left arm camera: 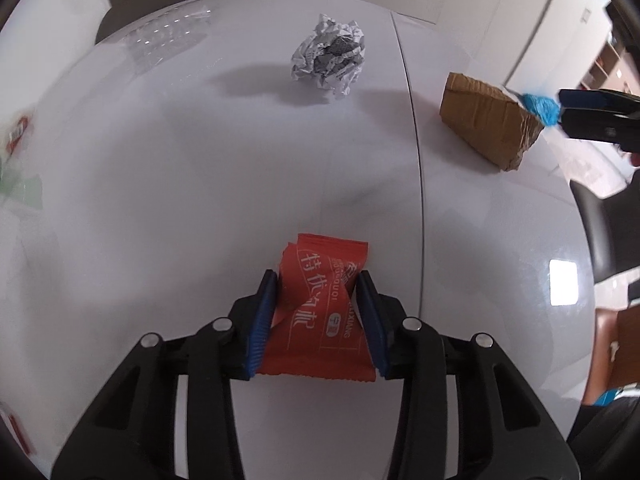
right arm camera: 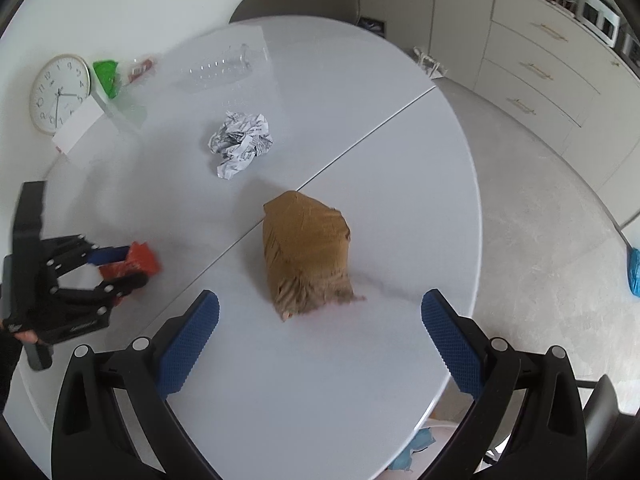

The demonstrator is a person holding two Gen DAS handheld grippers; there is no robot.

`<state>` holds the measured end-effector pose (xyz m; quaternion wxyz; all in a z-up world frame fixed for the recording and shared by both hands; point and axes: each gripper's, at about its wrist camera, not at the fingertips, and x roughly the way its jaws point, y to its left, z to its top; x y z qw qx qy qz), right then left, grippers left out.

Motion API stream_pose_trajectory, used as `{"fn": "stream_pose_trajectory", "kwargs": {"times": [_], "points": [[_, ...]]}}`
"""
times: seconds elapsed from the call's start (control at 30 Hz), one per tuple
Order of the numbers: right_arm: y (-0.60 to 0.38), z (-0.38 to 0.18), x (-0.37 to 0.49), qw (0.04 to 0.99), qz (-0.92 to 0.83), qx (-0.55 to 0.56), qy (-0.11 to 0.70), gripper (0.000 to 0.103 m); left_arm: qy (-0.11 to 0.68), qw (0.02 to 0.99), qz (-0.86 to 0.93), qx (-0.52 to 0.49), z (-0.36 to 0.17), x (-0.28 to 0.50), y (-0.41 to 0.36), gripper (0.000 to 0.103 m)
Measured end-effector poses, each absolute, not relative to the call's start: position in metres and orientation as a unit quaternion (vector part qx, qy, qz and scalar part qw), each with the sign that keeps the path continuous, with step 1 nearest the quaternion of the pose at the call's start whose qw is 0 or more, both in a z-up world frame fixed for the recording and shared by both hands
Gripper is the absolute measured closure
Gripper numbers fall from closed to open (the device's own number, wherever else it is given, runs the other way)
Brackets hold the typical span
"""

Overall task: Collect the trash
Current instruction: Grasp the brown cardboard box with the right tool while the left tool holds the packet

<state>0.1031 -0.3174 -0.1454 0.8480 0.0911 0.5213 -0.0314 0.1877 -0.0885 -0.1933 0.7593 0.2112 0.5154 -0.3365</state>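
Observation:
A red snack wrapper (left arm camera: 320,320) with white print lies on the white round table (left arm camera: 160,180), and my left gripper (left arm camera: 317,278) is shut on it, the blue pads pressing its buckled sides. The right wrist view shows that left gripper (right arm camera: 136,266) low at the table's left with the red wrapper (right arm camera: 146,258) in its jaws. My right gripper (right arm camera: 320,296) stands wide open over the table, just short of a brown taped package (right arm camera: 306,240), nothing between its pads. A crumpled ball of printed paper (right arm camera: 240,142) lies farther back.
A clear plastic bottle (right arm camera: 224,68) lies at the far side. A wall clock (right arm camera: 60,94), a white card (right arm camera: 78,126) and green and red wrappers (right arm camera: 106,76) sit at the far left. A grey chair (right arm camera: 300,0) stands behind; drawers (right arm camera: 540,68) line the right.

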Motion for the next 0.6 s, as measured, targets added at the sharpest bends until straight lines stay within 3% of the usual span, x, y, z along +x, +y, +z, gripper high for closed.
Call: {"fn": "stream_pose_trajectory", "kwargs": {"times": [0.23, 0.3, 0.47, 0.6], "points": [[-0.305, -0.173, 0.151, 0.836, -0.007, 0.045, 0.547, 0.003, 0.521, 0.777, -0.318, 0.154, -0.174, 0.177, -0.079, 0.063], [-0.301, -0.182, 0.158, 0.831, -0.008, 0.035, 0.555, 0.01, 0.523, 0.781, -0.312, 0.14, -0.171, 0.172, -0.076, 0.063], [-0.296, -0.196, 0.163, 0.817, 0.005, 0.038, 0.575, 0.048, 0.525, 0.789, -0.296, 0.118, -0.165, 0.159, -0.069, 0.063], [-0.294, -0.191, 0.149, 0.822, 0.01, 0.045, 0.568, 0.054, 0.525, 0.792, -0.293, 0.11, -0.159, 0.156, -0.073, 0.063]]}}
